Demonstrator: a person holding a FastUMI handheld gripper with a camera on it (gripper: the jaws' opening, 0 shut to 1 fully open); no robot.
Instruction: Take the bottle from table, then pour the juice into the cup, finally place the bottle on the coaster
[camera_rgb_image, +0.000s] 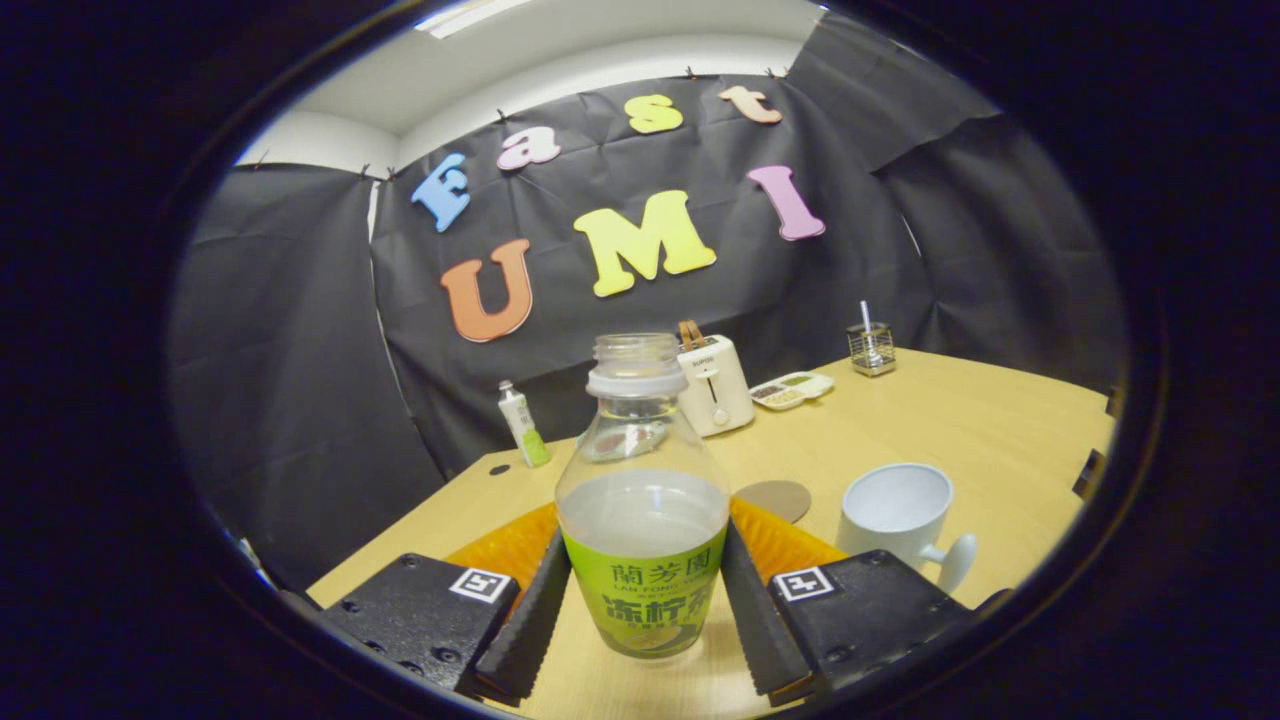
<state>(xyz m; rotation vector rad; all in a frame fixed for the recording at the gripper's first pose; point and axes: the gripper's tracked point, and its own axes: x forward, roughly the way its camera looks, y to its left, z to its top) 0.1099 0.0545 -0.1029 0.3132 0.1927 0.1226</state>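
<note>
A pale wooden tabletop (960, 420) runs back to a wall of black cloth (300, 380) that hangs in creased panels, pinned along the upper edge. Above the cloth a white wall (310, 140) and white ceiling (600, 40) show, with a bright strip light (465, 15) overhead. Near the cloth stand a white toaster (712, 385), a small tray (792, 390) and a wire holder (871, 348)
</note>
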